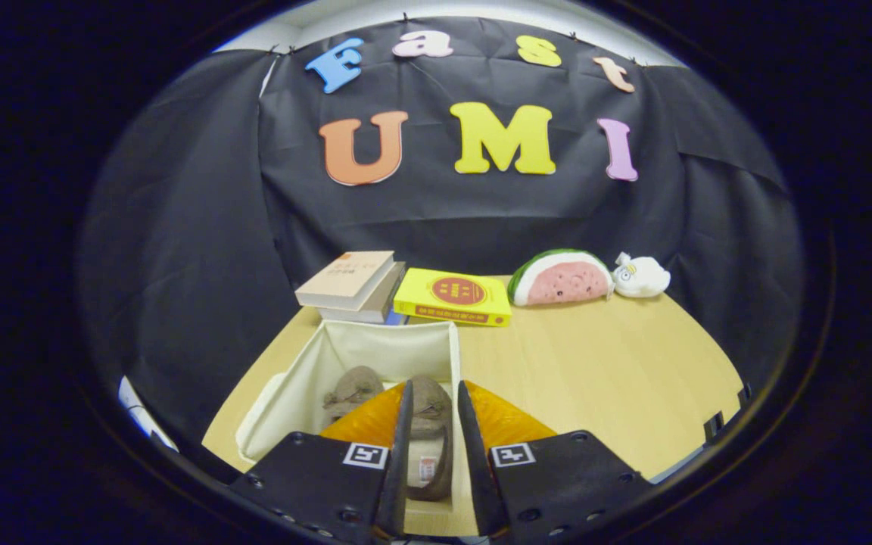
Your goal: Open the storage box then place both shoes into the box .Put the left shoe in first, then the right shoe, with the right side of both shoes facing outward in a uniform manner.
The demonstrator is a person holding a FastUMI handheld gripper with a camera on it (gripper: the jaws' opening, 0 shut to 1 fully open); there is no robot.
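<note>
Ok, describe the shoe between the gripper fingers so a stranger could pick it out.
On the wooden table stands an open white storage box. Inside lie two brown shoes; this shoe sits between the gripper fingers, nearer the box's right wall than the other shoe.

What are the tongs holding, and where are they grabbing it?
The tongs have a brown shoe between their fingers, by its sides, over the open white box. Whether both fingers press on it cannot be told.
</note>
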